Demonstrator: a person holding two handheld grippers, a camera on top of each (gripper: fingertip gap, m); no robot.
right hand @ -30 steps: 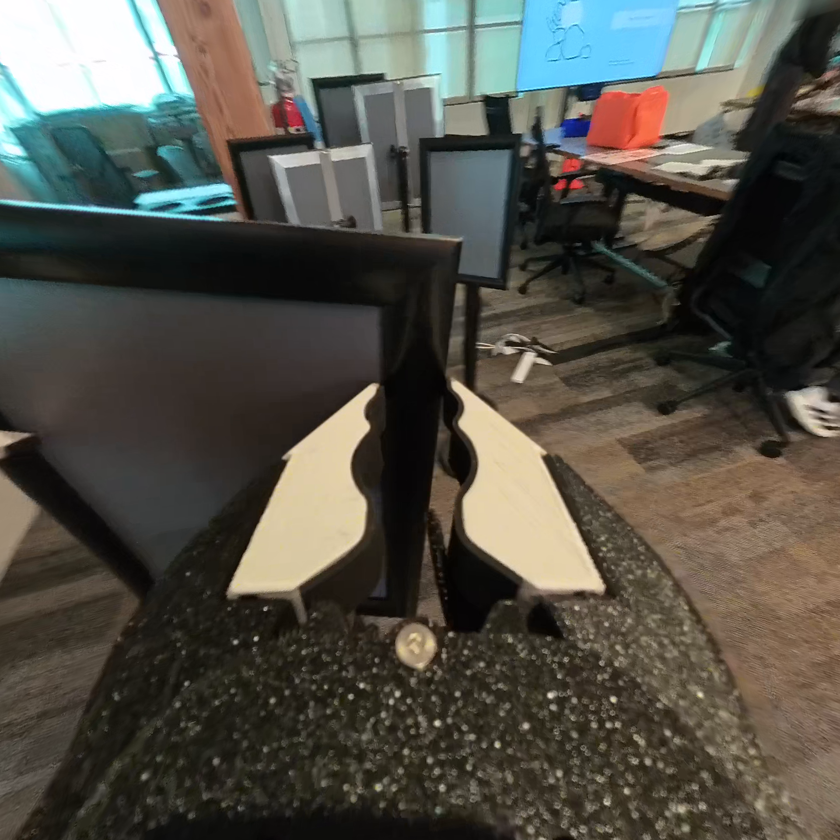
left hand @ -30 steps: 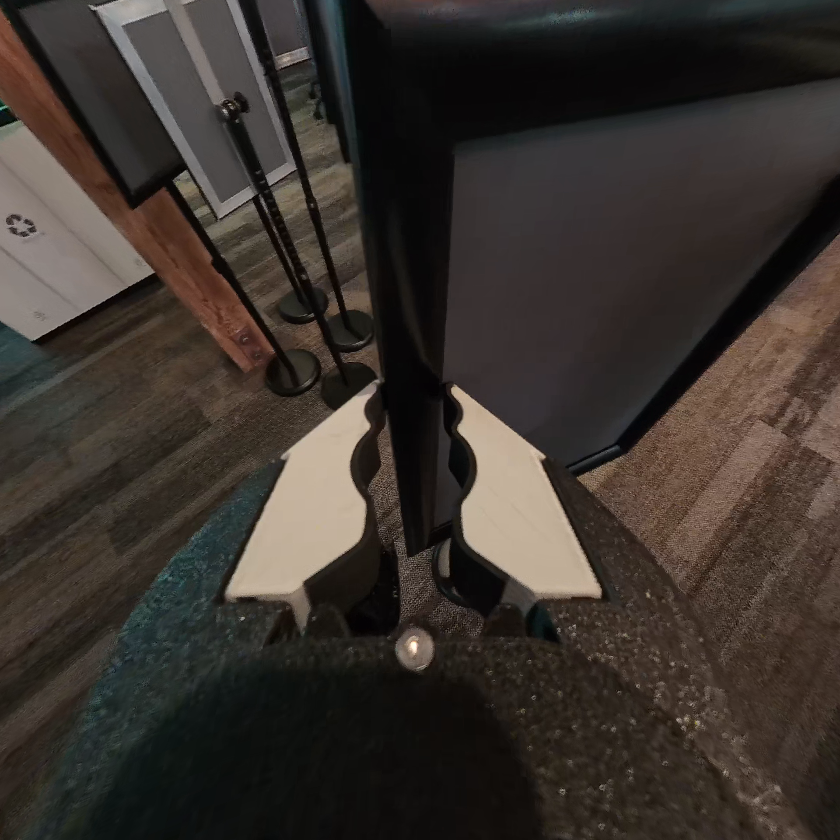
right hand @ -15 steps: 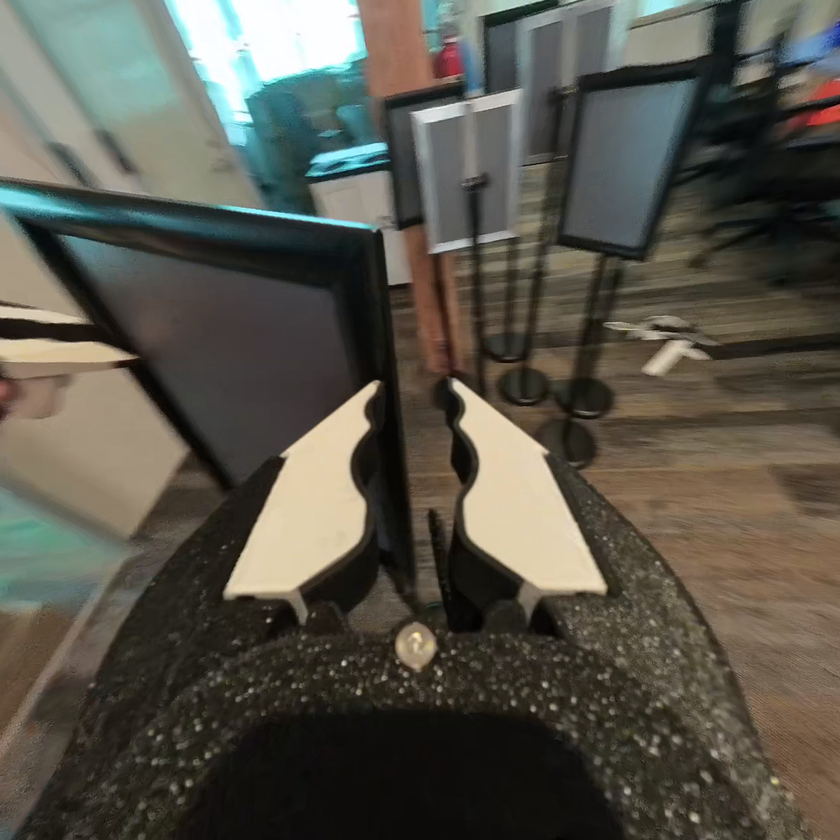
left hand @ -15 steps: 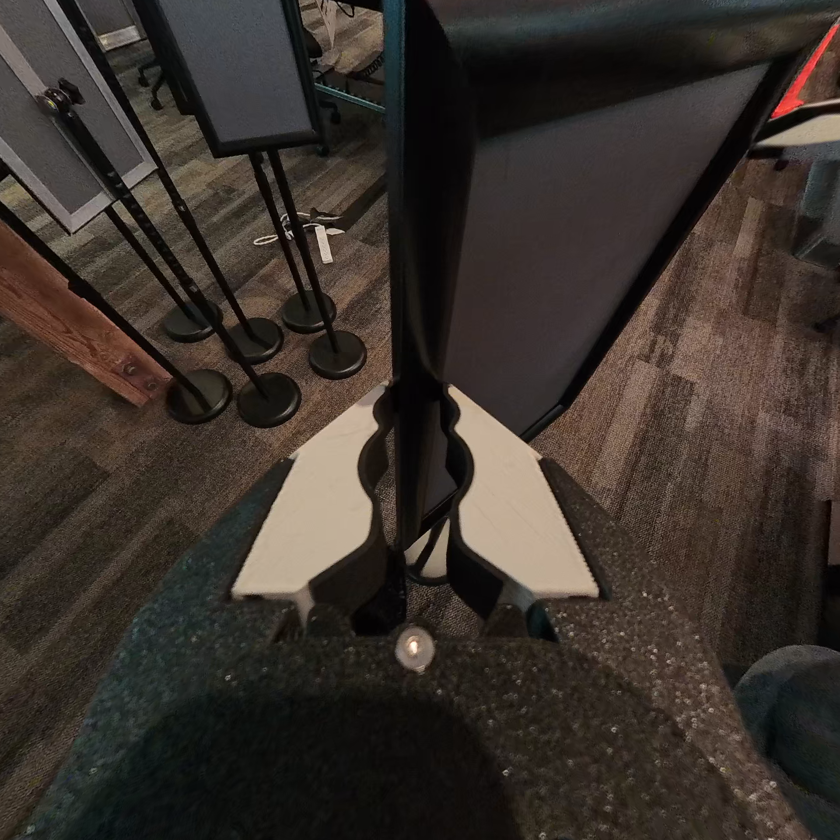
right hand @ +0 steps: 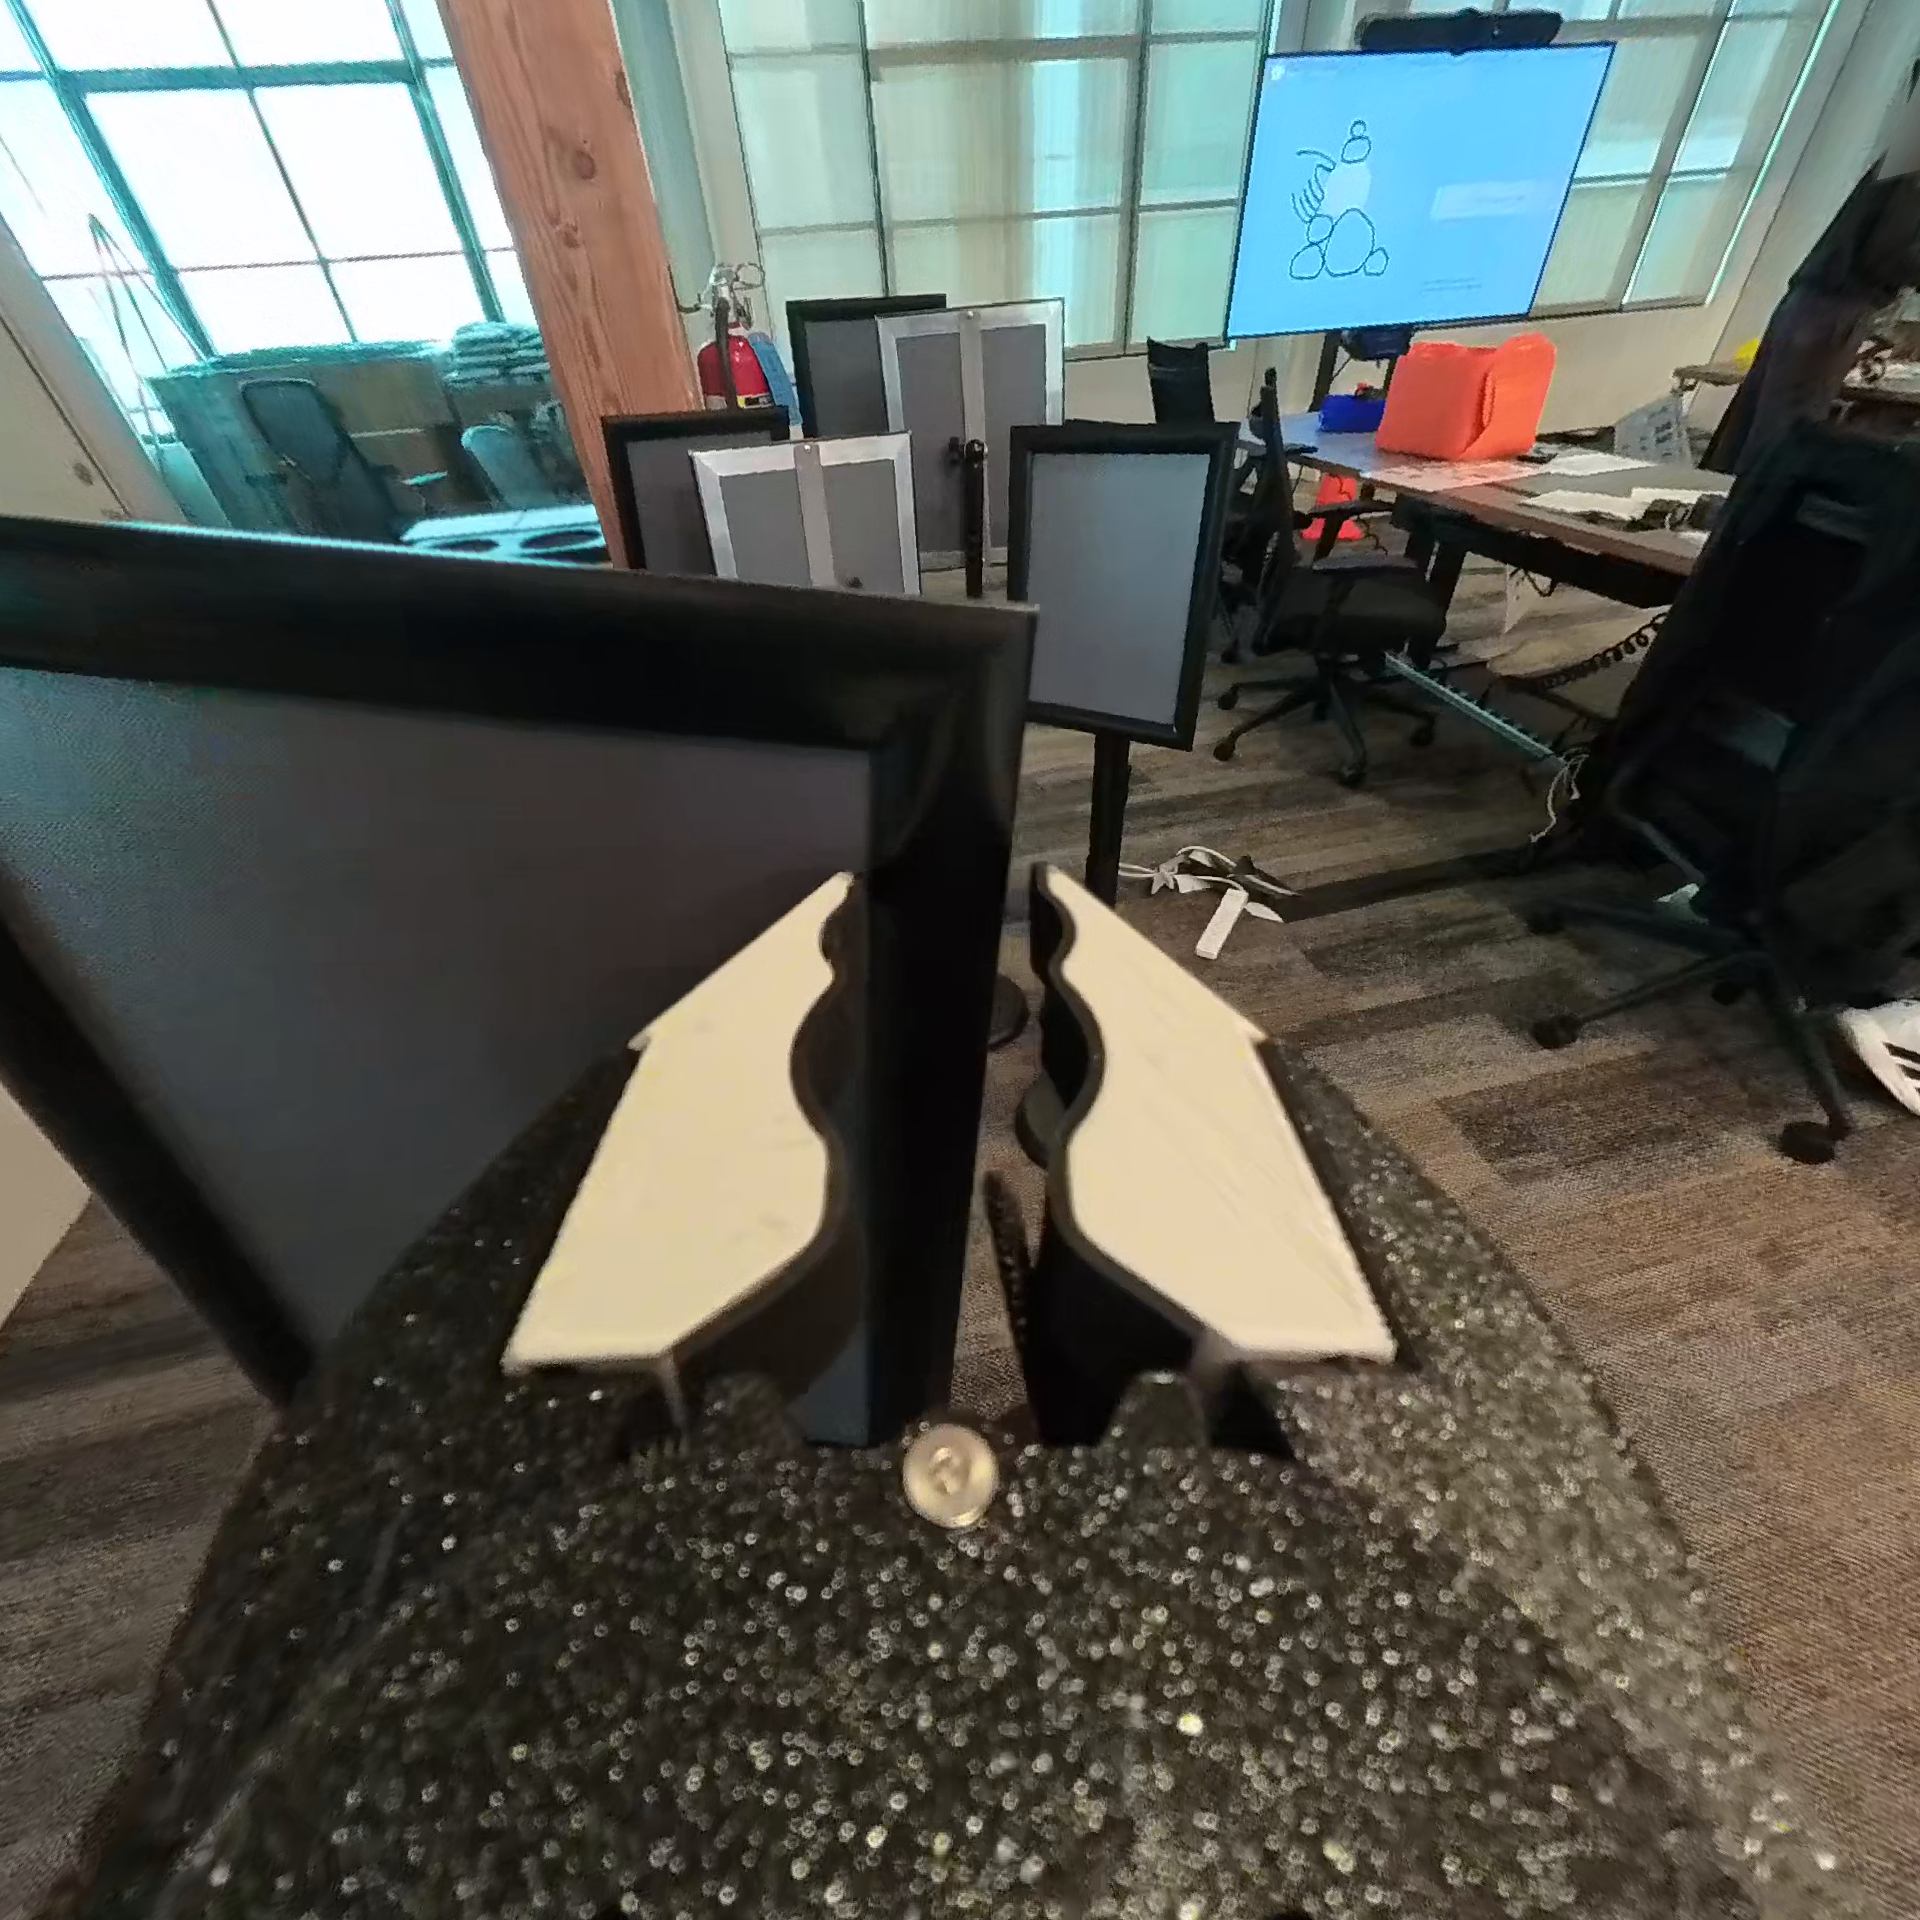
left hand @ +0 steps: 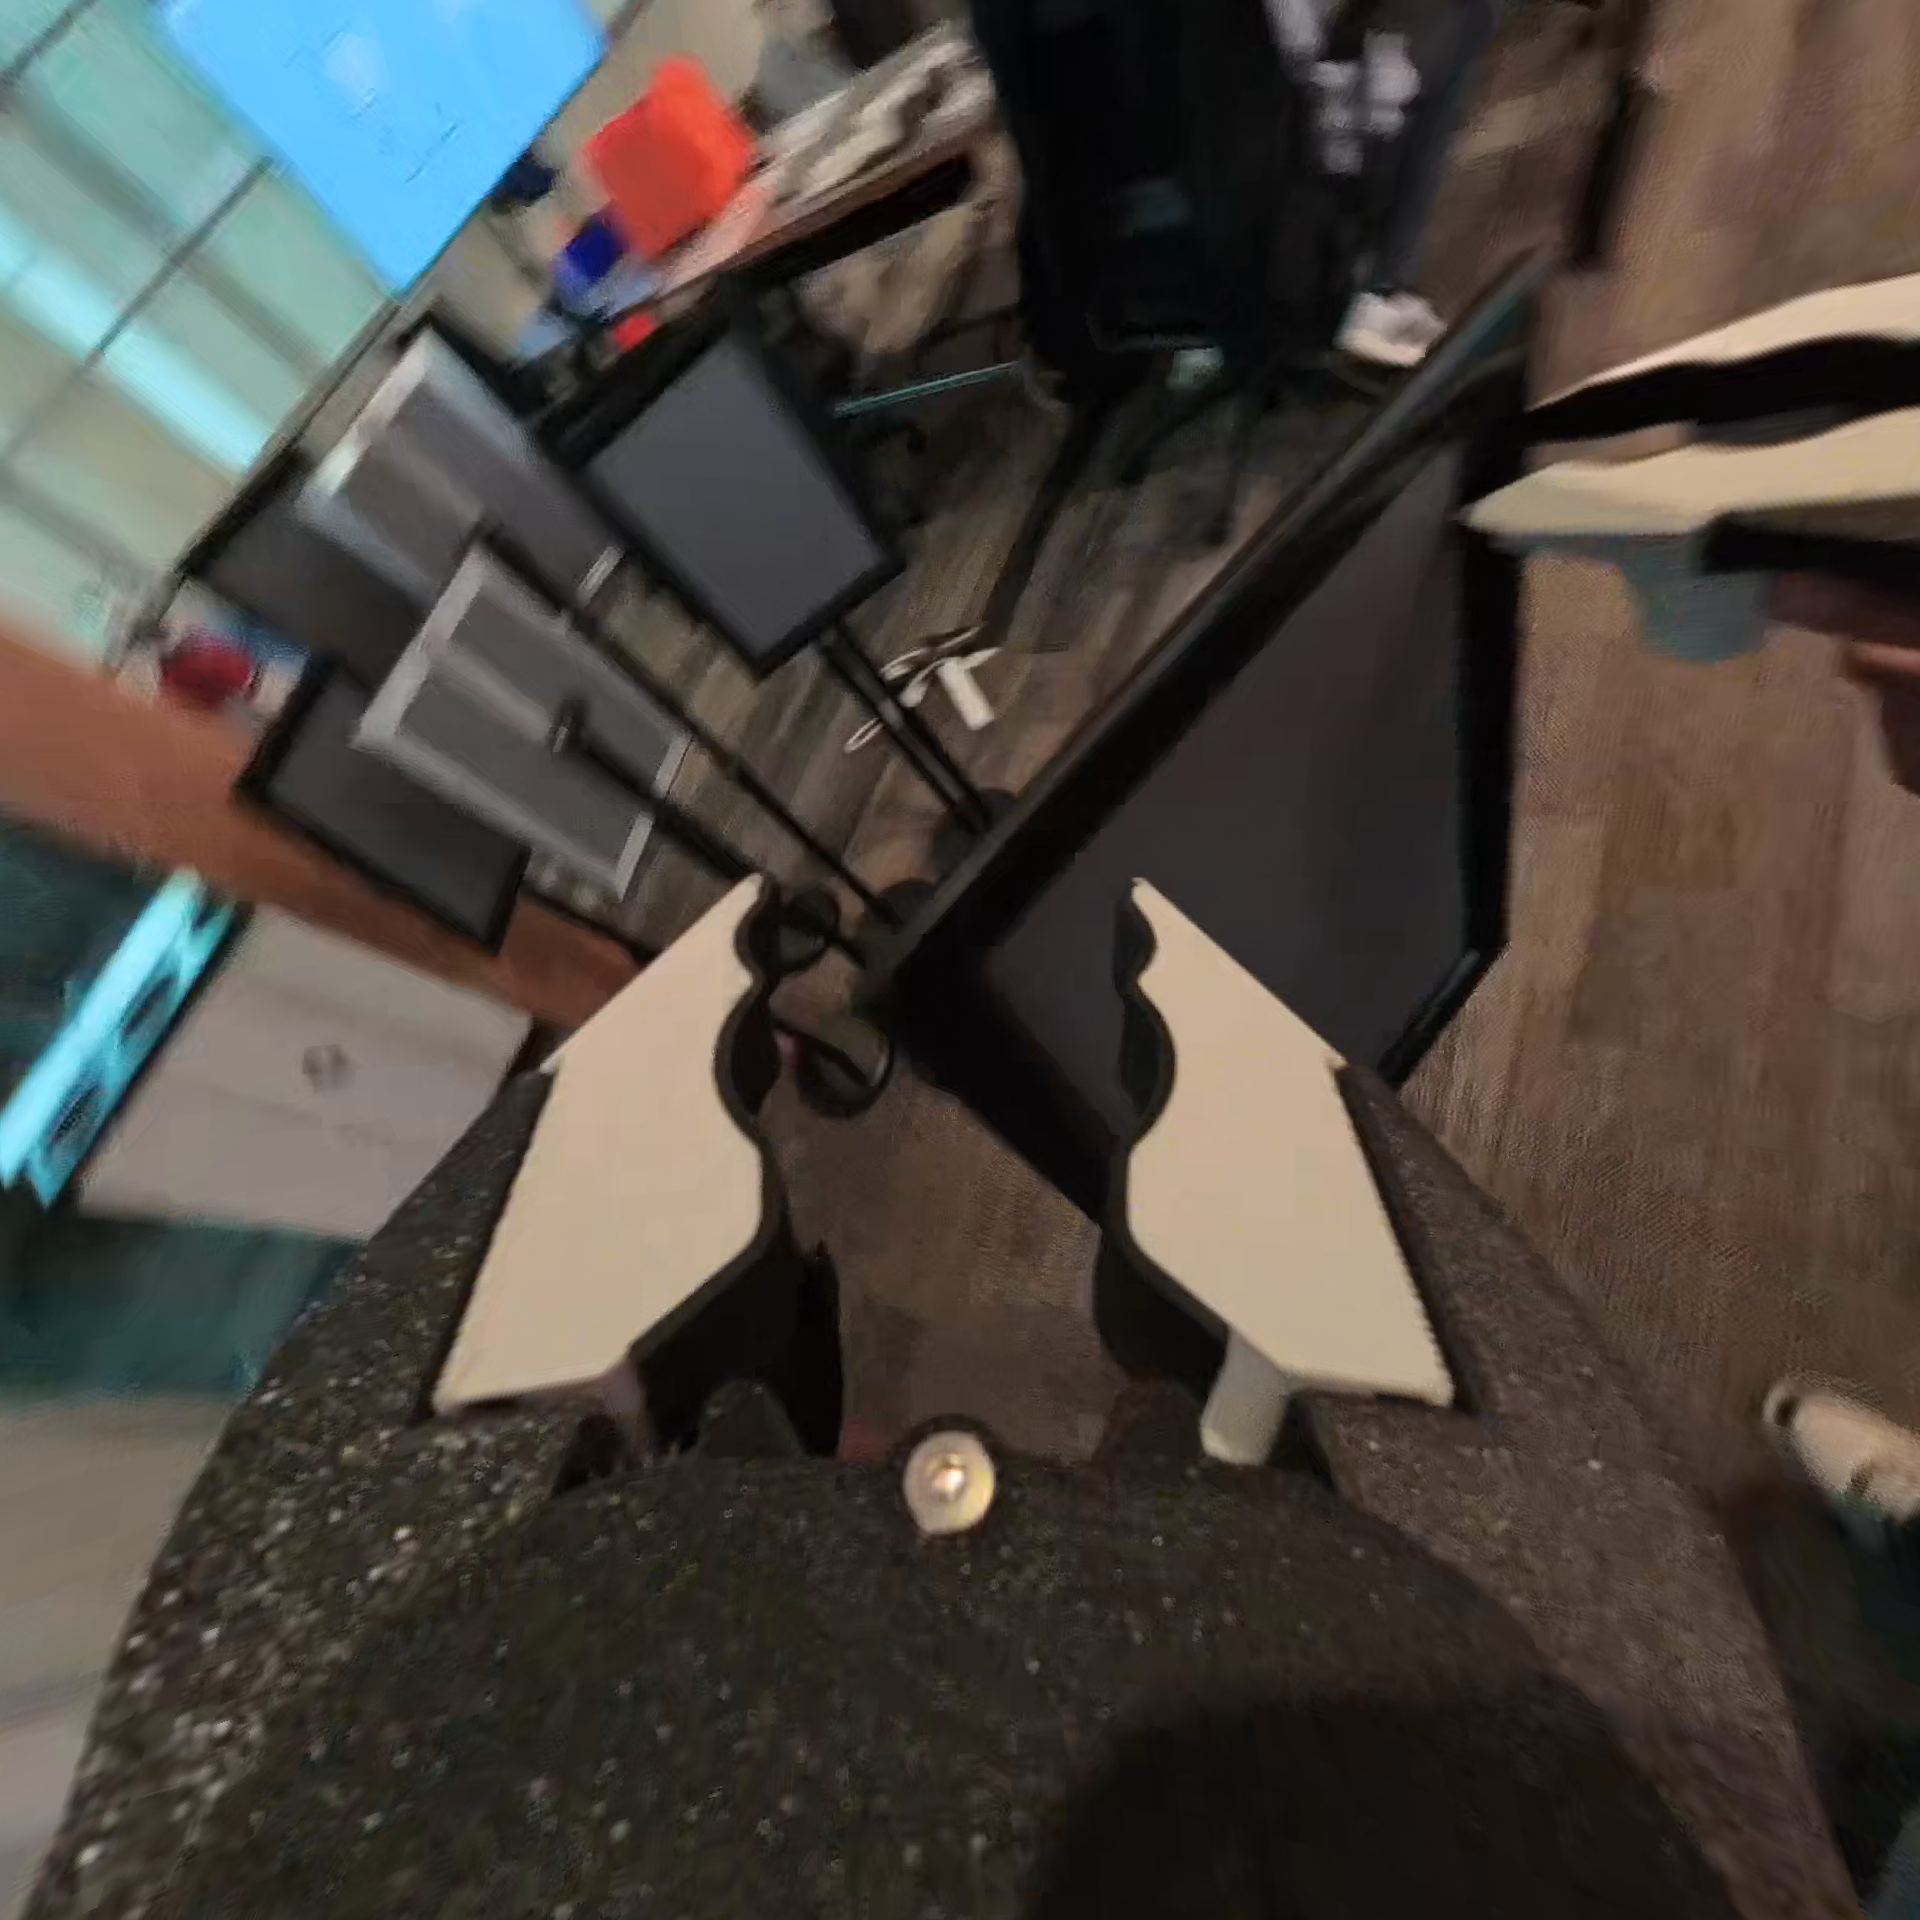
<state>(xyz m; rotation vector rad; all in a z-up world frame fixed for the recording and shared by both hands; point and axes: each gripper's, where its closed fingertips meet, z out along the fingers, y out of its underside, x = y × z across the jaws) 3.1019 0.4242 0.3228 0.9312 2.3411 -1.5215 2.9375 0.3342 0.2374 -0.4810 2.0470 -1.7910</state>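
A black-framed sign board with a dark grey panel [right hand: 416, 883] stands upright in front of me. My right gripper [right hand: 945, 883] is shut on its right-hand frame edge, which runs up between the two white fingers. In the left wrist view the same board [left hand: 1299, 779] runs diagonally, its edge lying loose between the fingers. My left gripper [left hand: 945, 904] is open, jaws wide apart and gripping nothing. The right gripper [left hand: 1714, 436] shows at the upper right of that blurred view, on the board's far edge.
Several other framed sign stands [right hand: 1117, 582] on poles with round bases stand behind, by a wooden pillar [right hand: 561, 208]. Office chairs [right hand: 1766, 727], a table with an orange bag [right hand: 1465, 395] and a wall screen [right hand: 1413, 187] are to the right. A white power strip [right hand: 1216, 925] lies on the carpet.
My left gripper has opened and let go of the board's edge, and its view has swung and tilted. The right gripper keeps its hold while its view swings back to the right.
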